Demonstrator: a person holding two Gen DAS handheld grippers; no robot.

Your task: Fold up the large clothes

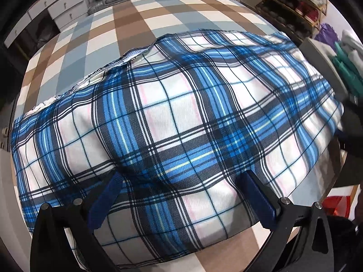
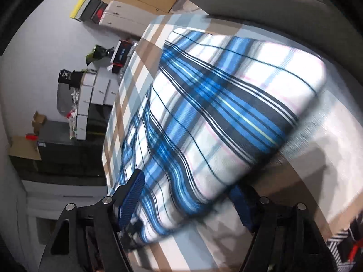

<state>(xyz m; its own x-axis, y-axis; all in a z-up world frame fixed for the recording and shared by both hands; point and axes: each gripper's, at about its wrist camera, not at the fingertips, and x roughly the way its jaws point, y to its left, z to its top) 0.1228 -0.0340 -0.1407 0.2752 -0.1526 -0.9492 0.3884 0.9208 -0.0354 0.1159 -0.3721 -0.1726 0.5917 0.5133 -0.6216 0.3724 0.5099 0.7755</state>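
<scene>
A blue, white and black plaid garment [image 1: 172, 122] lies folded in a broad band across the checked brown, grey and cream cloth of the table [image 1: 136, 22]. My left gripper [image 1: 182, 199] points steeply down over its near edge. It is open, its blue fingers [image 1: 106, 199] spread wide on the fabric and pinching none of it. In the right wrist view the garment [image 2: 222, 104] is blurred. One end of it lies between the spread fingers [image 2: 132, 192] of my right gripper [image 2: 186, 198], which is open and not pressing on it.
White drawer units [image 1: 61, 6] stand past the table's far left, and a shoe rack [image 1: 295, 6] is at the far right. A curved grey seat back [image 2: 261, 2] borders the table. Boxes and shelves [image 2: 95, 90] line the wall beyond the table edge [image 2: 109, 140].
</scene>
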